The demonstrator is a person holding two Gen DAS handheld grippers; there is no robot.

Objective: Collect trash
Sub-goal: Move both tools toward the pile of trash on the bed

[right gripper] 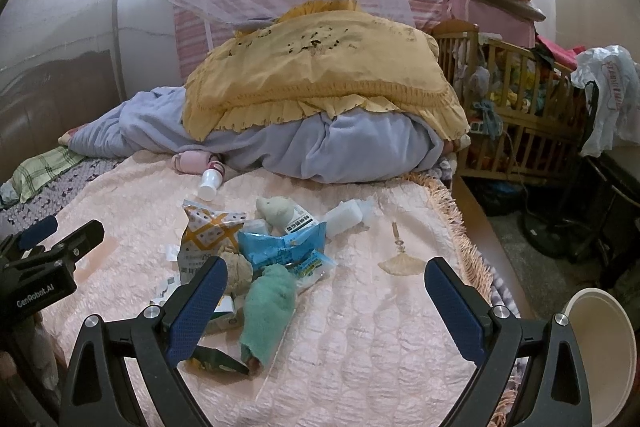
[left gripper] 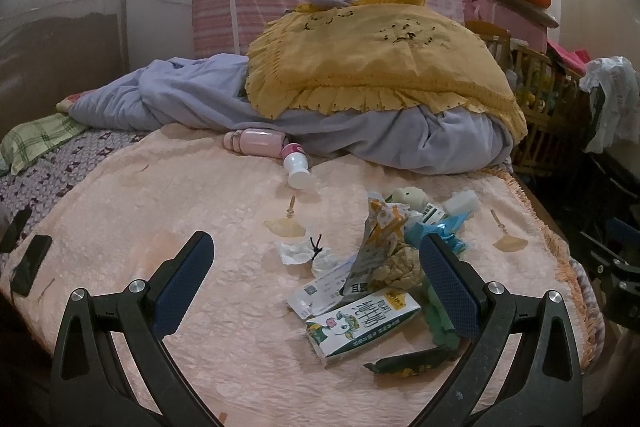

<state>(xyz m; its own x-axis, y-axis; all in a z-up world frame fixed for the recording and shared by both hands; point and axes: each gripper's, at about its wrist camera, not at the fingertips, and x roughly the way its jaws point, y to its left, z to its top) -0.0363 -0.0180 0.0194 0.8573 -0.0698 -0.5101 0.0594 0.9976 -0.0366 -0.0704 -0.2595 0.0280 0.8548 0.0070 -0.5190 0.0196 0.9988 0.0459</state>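
On the pink bedspread [left gripper: 200,203] I see the trash lying in one loose heap, toward the right half of the bed.

1. Left gripper [left gripper: 316,267]: jaws spread wide, nothing between them. It hangs above the bedspread with the heap near its right finger.
2. Right gripper [right gripper: 326,287]: jaws spread wide, holding nothing. A green cloth [right gripper: 266,307] lies just inside its left finger.
3. Heap contents, left wrist view: a milk carton [left gripper: 362,323] lies flat at the near edge, a white packet [left gripper: 320,293] touches it on the far side, and a yellow-patterned snack bag [left gripper: 378,239] stands behind both. A crumpled tissue [left gripper: 298,253] sits just left of the heap, apart from it.
4. Heap contents, right wrist view: a blue wrapper [right gripper: 280,247] rests on the pile behind the green cloth.
5. A small white bottle [left gripper: 298,169] lies well apart from the heap, near the grey blanket [left gripper: 192,95].
6. A white bowl [right gripper: 600,351] shows at the lower right of the right wrist view, beside the bed edge.
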